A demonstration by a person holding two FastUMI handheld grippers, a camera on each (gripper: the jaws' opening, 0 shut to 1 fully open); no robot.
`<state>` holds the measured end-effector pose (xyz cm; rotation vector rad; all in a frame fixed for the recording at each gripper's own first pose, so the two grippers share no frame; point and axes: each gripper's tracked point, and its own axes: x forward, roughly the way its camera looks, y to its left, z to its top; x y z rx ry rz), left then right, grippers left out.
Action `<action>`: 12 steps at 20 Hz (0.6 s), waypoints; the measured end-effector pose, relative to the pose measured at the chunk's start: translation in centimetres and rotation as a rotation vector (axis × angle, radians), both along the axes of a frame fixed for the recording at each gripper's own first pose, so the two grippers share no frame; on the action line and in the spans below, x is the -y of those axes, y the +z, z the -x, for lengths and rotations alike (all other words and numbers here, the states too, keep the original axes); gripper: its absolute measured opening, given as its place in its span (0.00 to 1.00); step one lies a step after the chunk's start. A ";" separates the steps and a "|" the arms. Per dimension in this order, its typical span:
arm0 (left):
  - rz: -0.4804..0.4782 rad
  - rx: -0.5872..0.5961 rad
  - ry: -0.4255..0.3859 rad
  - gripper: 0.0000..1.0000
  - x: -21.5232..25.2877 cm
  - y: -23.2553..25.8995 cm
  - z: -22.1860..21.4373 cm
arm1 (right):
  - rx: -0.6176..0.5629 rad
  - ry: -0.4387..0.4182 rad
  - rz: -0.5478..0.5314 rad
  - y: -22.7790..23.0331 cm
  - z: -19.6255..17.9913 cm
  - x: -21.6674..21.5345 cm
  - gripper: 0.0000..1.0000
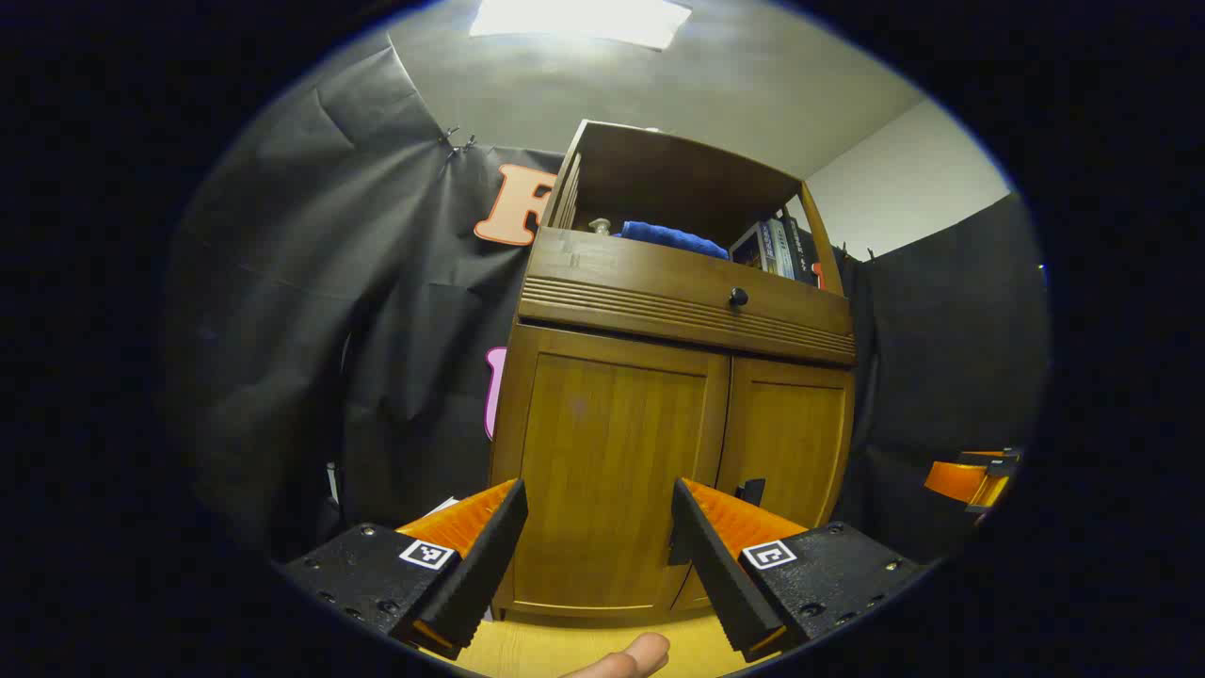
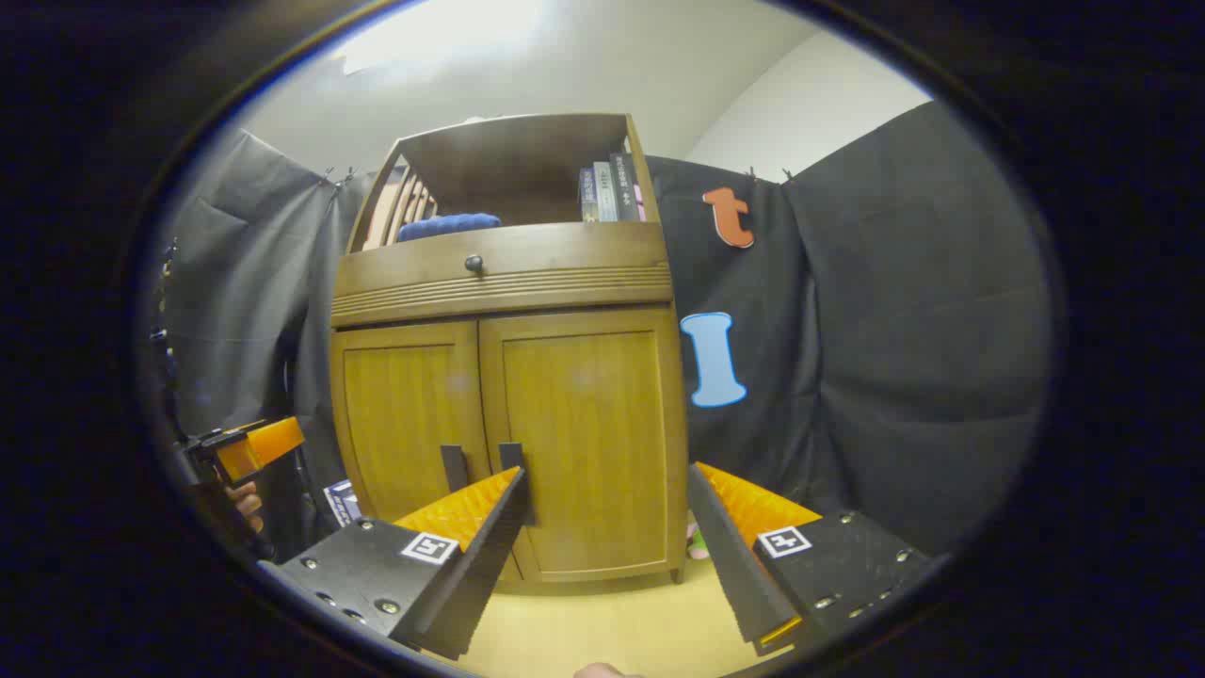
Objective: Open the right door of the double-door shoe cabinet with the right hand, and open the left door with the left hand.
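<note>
Jaws on both grippers stand apart, holding nothing. We find the shoe cabinet point(image 2: 504, 377) at 12 o'clock, both doors closed. Approach step, we judge: right gripper point(image 2: 607, 499) must close on the right door handle point(image 2: 511, 461) at 11 o'clock.

Gaping left gripper point(image 1: 599, 551) before closed shoe cabinet point(image 1: 673, 395)
</note>
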<state>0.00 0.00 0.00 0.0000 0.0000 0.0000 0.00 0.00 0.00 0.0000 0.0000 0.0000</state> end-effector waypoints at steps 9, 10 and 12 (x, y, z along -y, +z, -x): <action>-0.009 0.008 0.017 0.95 0.2 -0.1 1.2 | -0.001 0.040 0.022 0.1 0.4 -0.7 1.00; -0.007 0.013 0.026 0.95 -0.1 -0.1 1.1 | -0.009 0.039 0.028 -0.2 0.2 -0.7 1.00; -0.005 0.003 0.017 0.95 0.0 -0.5 0.9 | -0.019 0.038 0.038 -0.7 -0.4 -0.6 1.00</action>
